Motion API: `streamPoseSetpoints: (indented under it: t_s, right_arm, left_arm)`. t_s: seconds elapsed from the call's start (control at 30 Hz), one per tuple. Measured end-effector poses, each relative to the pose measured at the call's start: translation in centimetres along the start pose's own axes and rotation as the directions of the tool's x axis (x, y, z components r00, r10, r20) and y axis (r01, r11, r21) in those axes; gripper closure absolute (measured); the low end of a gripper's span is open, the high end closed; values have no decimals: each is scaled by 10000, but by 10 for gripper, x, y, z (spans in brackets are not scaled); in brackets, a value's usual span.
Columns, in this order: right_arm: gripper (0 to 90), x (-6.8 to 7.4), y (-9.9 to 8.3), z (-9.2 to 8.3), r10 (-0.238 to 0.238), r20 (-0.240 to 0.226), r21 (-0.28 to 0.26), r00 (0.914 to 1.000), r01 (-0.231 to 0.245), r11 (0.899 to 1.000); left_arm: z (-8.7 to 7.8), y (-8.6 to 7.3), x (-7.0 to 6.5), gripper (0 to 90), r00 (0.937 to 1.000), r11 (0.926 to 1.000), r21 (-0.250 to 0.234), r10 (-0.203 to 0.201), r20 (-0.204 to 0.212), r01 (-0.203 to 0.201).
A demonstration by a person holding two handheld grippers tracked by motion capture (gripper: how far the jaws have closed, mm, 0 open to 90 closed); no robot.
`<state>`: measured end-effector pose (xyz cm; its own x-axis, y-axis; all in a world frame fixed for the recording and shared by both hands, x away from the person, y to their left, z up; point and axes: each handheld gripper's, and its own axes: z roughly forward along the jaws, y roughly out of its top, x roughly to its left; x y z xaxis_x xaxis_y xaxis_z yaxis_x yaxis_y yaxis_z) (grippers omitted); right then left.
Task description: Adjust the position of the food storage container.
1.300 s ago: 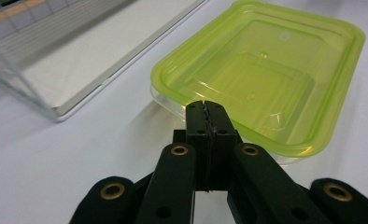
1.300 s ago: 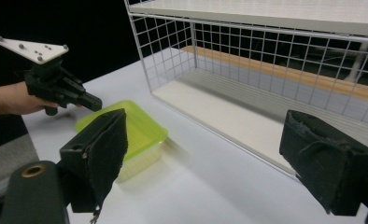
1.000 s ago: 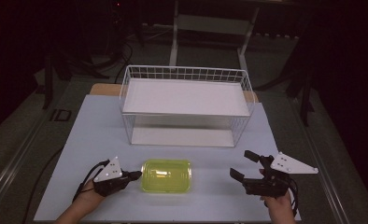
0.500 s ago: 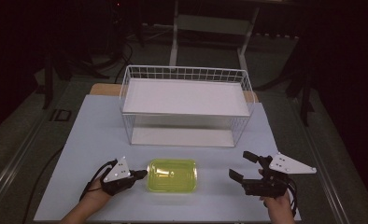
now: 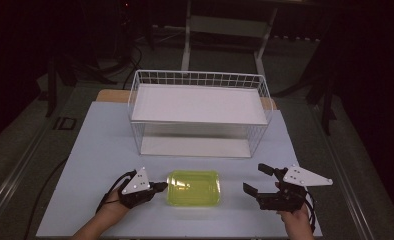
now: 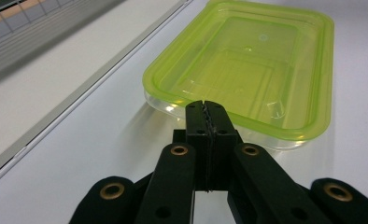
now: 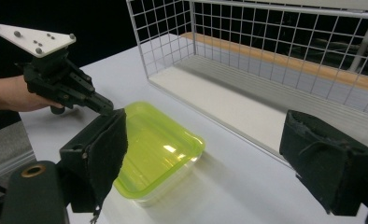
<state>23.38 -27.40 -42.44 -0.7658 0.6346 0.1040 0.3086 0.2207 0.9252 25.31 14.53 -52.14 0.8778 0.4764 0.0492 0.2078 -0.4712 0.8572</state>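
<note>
At the near edge of the table (image 5: 100, 150), left of the yellow-green container (image 5: 193, 188), the left gripper (image 5: 160, 186) had its jaws clenched together on nothing, tips at the container's left rim; the left gripper view showed the closed tips (image 6: 206, 108) just at the rim, contact not certain. The right gripper (image 5: 259, 179) sat right of the container, well apart from it, jaws spread wide and holding nothing; its two padded fingers (image 7: 105, 154) framed the container (image 7: 156, 149) in the right gripper view.

Change over the last second: the container lay further to the right than before, and the left gripper had travelled with it, staying against its left rim. The right gripper had kept its place. Reading: the closed left jaws were being used as a pusher, sliding the container across the table toward the waiting right gripper, probably so it can be grasped or guided next.

Containers: the yellow-green one was translucent, shallow, rectangular, apparently lidded, and appeared empty. Beyond it stood the white wire basket (image 5: 200, 80), with a white shelf and nothing on it; the container was near its front, outside it.
</note>
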Motion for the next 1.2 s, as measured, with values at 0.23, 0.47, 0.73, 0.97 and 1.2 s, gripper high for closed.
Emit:
streamPoseSetpoints:
  t_s: [0.23, 0.47, 0.73, 0.97, 1.2]
  right_arm:
    - [151, 0, -2, 3, -45, -173, 71, 9998, 46, 10000]
    - [150, 0, -3, 4, -77, -173, 118, 9998, 79, 9999]
    - [159, 2, -4, 2, -43, 632, 174, 9980, 32, 9998]
    - [142, 7, -3, -4, -691, 1169, -133, 9907, 712, 9974]
    - [140, 13, -9, 8, -1004, 1139, 578, 9884, 943, 9939]
  left_arm:
    - [12, 6, -2, 899, 9997, 9999, -61, -81, 224, 83]
    - [22, 10, -8, 899, 9991, 9999, -95, -54, 425, 58]
    - [14, 19, -6, 744, 9999, 9998, -207, -67, -106, 64]
    - [1, 30, -2, 144, 9749, 9730, -605, -2226, 99, 2227]
    - [3, 42, -14, 24, 9685, 9667, -649, -2454, 415, 2477]
